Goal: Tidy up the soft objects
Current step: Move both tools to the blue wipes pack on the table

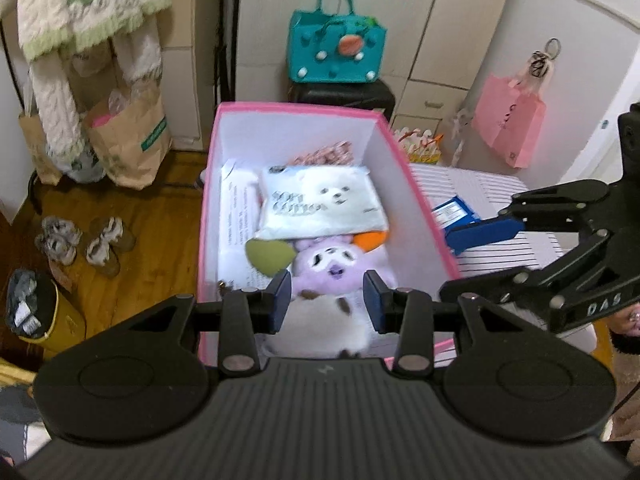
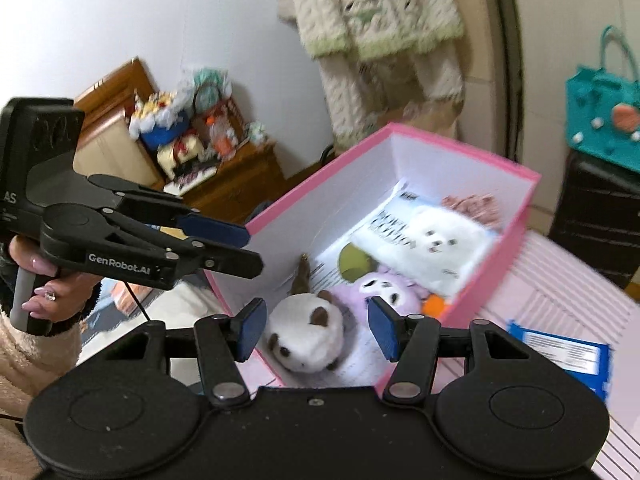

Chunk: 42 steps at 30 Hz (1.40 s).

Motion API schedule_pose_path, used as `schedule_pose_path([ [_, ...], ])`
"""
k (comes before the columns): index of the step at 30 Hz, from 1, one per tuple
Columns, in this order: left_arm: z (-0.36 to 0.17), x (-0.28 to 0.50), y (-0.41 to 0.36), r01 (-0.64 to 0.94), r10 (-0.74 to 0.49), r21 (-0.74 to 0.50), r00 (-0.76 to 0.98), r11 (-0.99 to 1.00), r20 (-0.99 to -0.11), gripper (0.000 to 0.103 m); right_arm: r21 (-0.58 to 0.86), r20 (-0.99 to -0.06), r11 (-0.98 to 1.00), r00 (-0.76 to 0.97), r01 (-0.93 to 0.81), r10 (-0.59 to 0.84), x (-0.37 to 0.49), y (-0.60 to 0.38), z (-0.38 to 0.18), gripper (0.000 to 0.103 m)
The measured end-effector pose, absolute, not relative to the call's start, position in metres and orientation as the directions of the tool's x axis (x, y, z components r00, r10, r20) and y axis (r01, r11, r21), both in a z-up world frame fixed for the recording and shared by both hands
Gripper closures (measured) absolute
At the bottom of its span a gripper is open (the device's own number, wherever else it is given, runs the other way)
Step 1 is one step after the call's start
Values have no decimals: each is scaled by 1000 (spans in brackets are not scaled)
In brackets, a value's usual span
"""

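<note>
The white-and-brown plush toy is partly hidden inside the pink cardboard box; both the left gripper and the right gripper are held apart, empty, above it.

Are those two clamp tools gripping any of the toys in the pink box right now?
No. The left gripper and right gripper both hang above the pink box, jaws apart, empty. The white plush lies loose inside.
</note>
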<state>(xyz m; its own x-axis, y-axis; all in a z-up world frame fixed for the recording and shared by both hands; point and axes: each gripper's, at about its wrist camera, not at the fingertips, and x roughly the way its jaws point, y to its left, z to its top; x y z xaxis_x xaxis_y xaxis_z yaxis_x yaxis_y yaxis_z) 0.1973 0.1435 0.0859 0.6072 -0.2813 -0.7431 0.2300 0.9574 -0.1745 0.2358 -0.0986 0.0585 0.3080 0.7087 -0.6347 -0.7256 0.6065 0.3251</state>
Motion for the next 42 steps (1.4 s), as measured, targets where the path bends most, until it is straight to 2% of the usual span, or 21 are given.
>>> schedule_pose_path([
  [8, 126, 168, 98, 302, -310, -133, 673, 944, -671, 61, 277, -581, 669, 434, -690, 689, 213, -170, 80, 41],
  [12, 132, 164, 73, 362, -381, -175, 643, 916, -665, 59, 254, -589, 707, 475, -660, 654, 209, -196, 86, 41],
  [20, 132, 160, 19, 402, -392, -140, 658, 905, -643, 55, 230, -574, 760, 546, -608, 610, 204, -239, 89, 41],
  [27, 108, 168, -28, 391, -366, -108, 678, 914, -638, 52, 260, -554, 786, 580, -561, 597, 217, -274, 71, 41],
  [30, 90, 175, -45, 361, -328, -88, 687, 929, -649, 52, 279, -538, 799, 602, -533, 590, 226, -287, 60, 41],
  [33, 73, 178, -59, 291, -241, -22, 743, 956, -624, 51, 271, -535, 800, 607, -535, 587, 234, -292, 49, 39],
  [42, 33, 193, -86, 229, -197, -32, 747, 973, -635, 51, 276, -544, 788, 586, -551, 600, 261, -297, 11, 37],
])
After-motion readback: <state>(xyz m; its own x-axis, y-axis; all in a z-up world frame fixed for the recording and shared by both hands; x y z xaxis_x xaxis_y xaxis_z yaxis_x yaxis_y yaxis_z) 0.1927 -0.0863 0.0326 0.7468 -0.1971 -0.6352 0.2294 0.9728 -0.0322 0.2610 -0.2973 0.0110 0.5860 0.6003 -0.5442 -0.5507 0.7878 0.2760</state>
